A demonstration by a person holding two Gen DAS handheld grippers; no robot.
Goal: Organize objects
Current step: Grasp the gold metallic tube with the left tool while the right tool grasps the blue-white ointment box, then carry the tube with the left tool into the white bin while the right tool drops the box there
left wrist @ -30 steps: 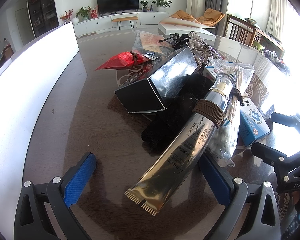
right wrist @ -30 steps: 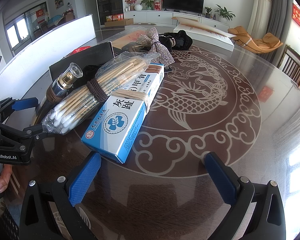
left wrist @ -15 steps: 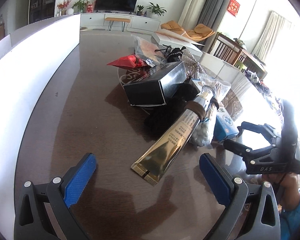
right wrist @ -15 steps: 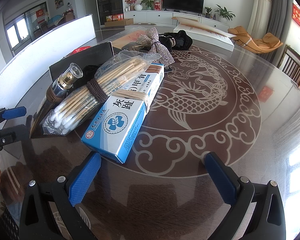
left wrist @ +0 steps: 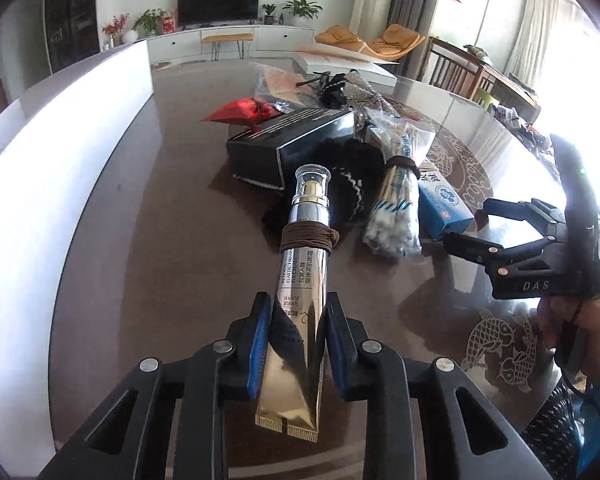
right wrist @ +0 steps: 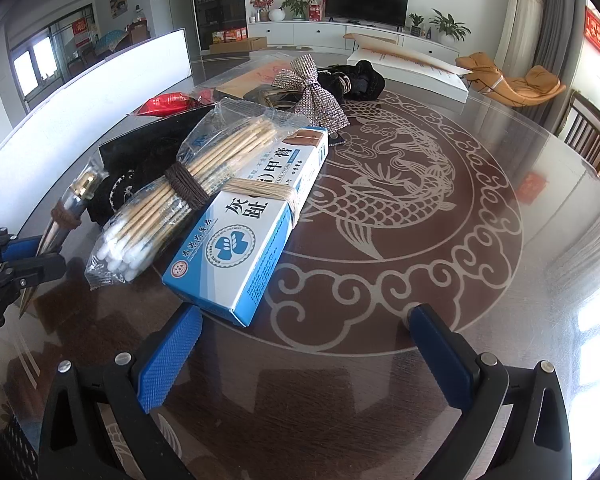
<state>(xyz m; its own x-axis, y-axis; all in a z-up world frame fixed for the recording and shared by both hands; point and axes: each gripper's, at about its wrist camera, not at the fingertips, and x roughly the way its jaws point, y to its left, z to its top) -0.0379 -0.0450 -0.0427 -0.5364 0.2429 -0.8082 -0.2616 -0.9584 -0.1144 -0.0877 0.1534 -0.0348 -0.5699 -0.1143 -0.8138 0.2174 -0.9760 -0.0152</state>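
My left gripper (left wrist: 294,316) is shut on the flat end of a gold cream tube (left wrist: 302,280) with a brown band around its neck; the tube points away from me, over the table. It also shows in the right wrist view (right wrist: 66,208), held by the left gripper (right wrist: 32,258). My right gripper (right wrist: 304,340) is open and empty, just in front of a blue and white medicine box (right wrist: 252,216). A bag of cotton swabs (right wrist: 172,196) bound with brown cord leans on that box. The right gripper also shows at the right of the left wrist view (left wrist: 466,226).
A black box (left wrist: 288,144), black cloth (left wrist: 352,180), red packet (left wrist: 240,112), rhinestone bow (right wrist: 312,92) and black pouch (right wrist: 356,80) lie further back on the round dark table (right wrist: 420,360). A white panel (left wrist: 52,152) curves along the left edge.
My left gripper has closed on the gold tube's flat end and turned it to point straight ahead. The right gripper has not moved.
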